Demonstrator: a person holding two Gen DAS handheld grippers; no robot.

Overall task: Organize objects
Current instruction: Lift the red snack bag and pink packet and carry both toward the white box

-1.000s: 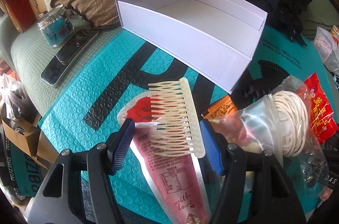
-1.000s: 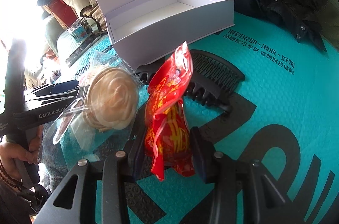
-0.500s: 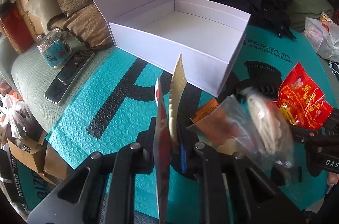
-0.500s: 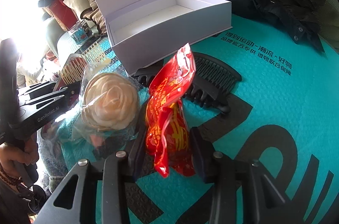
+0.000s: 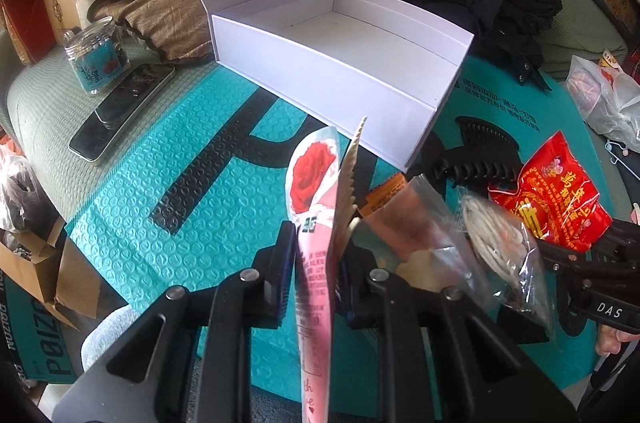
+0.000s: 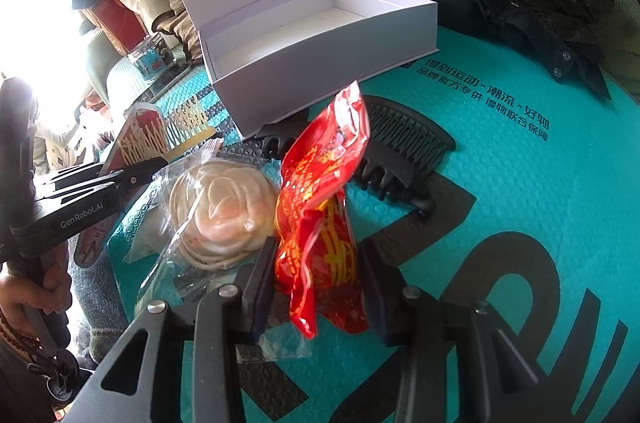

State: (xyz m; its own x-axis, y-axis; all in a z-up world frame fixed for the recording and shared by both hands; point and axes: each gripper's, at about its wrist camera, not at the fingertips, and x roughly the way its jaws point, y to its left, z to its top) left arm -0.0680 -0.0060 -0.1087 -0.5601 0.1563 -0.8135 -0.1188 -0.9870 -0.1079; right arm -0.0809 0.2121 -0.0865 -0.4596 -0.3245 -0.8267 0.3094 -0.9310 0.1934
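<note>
Before one white box (image 5: 340,71), two hand-held grippers: left (image 5: 316,255) clamping comb (image 5: 347,183) and pink packet (image 5: 314,207), right (image 6: 316,279) clamping red packet (image 6: 320,199)

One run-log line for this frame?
left tongs: shut on cream comb plus pink packet | right tongs: shut on red packet | white box: open

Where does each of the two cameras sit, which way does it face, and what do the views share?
Left wrist: on the left gripper, looking down along its fingers at the cream comb and pink rose packet they pinch; the right gripper shows at the right edge.
Right wrist: on the right gripper, looking down at the red snack packet it clamps; the left gripper and a hand show at left.
Shared: the open white box, black hair claw, teal mat.
</note>
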